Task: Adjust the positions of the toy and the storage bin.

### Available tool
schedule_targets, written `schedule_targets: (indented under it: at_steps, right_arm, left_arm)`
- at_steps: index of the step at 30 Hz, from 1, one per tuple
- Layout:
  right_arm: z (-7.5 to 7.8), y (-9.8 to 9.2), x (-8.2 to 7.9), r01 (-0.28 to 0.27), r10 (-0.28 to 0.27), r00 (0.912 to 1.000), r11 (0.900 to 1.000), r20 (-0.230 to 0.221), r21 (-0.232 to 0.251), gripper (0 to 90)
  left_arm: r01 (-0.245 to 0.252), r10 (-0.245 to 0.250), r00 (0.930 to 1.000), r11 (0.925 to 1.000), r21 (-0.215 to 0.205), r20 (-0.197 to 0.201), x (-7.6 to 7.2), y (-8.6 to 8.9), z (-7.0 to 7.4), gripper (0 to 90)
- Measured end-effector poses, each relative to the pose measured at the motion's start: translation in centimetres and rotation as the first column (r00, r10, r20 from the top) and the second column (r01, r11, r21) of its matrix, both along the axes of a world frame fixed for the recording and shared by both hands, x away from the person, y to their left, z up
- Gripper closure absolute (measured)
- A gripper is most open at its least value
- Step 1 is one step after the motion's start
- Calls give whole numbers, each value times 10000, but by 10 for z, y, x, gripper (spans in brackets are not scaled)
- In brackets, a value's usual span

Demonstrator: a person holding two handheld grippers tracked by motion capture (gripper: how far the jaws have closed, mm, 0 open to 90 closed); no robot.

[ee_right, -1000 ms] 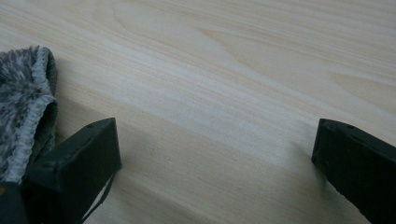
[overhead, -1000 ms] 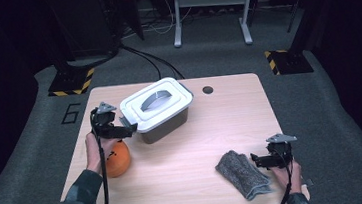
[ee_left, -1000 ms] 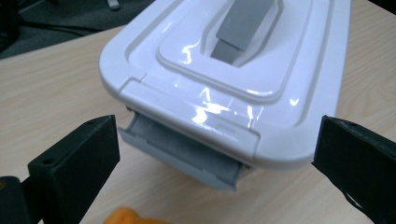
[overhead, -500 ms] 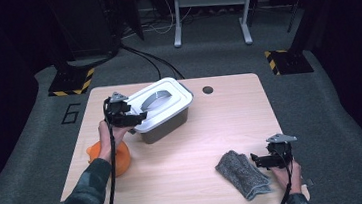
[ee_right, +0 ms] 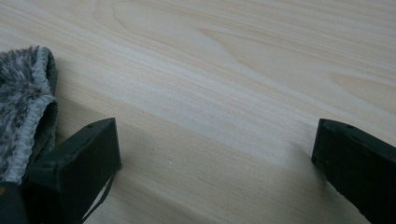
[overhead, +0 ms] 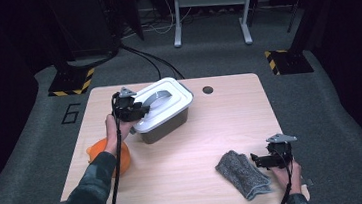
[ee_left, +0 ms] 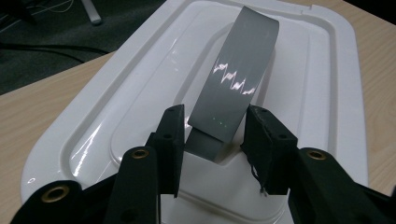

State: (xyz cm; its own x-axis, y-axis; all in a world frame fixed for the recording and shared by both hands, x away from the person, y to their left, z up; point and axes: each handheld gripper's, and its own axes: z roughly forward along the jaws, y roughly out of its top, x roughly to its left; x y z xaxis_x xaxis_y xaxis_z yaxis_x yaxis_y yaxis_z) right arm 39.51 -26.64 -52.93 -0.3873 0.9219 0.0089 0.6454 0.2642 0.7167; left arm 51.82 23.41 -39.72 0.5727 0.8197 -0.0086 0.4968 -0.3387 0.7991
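A dark bin with a white lid (overhead: 169, 108) stands at the back left of the table. The lid (ee_left: 317, 70) has a grey strap handle (ee_left: 238, 79) arched over its middle. My left gripper (overhead: 142, 109) reaches over the lid's near-left end. Its jaws (ee_left: 212, 149) have just been closing, and they stand either side of the handle's lower end with slim gaps, so the gripper is open. My right gripper (overhead: 255, 161) rests low at the front right, open wide (ee_right: 212, 158) over bare wood. A grey fuzzy cloth (overhead: 242, 174) lies just left of it, and the cloth (ee_right: 18, 107) touches the left jaw.
An orange object (overhead: 98, 150) lies on the table (overhead: 231, 122) near its left edge, partly under the left forearm. A small round hole (overhead: 208, 89) sits near the table's back edge. Cables and stands crowd the floor behind.
My left gripper has moved from above the orange object to the bin's lid, and its jaws have narrowed around the grey handle. The right gripper has stayed still.
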Motion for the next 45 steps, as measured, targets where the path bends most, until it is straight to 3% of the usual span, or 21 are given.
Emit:
schedule_targets:
  at_steps: [16,23,31,36,43,45]
  right_arm:
    - [0,0,0,11,-11,10000,10000,2,2,2]
    - [0,0,0,20,-20,10000,10000,3,-3,2]
    - [0,0,0,21,-21,10000,10000,6,-5,2]
    - [0,0,0,21,-21,10000,10000,2,-4,2]
    - [0,0,0,20,-20,10000,10000,5,-7,2]
    - [0,0,0,38,-38,10000,10000,5,0,3]
  left_arm:
    - [-357,347,9993,9971,-672,-155,-14,-13,-4,573]
    - [-159,133,9992,9976,-677,-385,-21,-24,-3,538]
    - [78,-97,9997,9972,-744,-245,-28,-34,-4,507]
    - [62,-66,10000,9962,-870,-51,-30,-26,-1,446]
    - [-153,155,9999,9987,-487,33,-31,-1,5,315]
    - [-305,309,9995,9978,-585,67,-31,8,6,292]
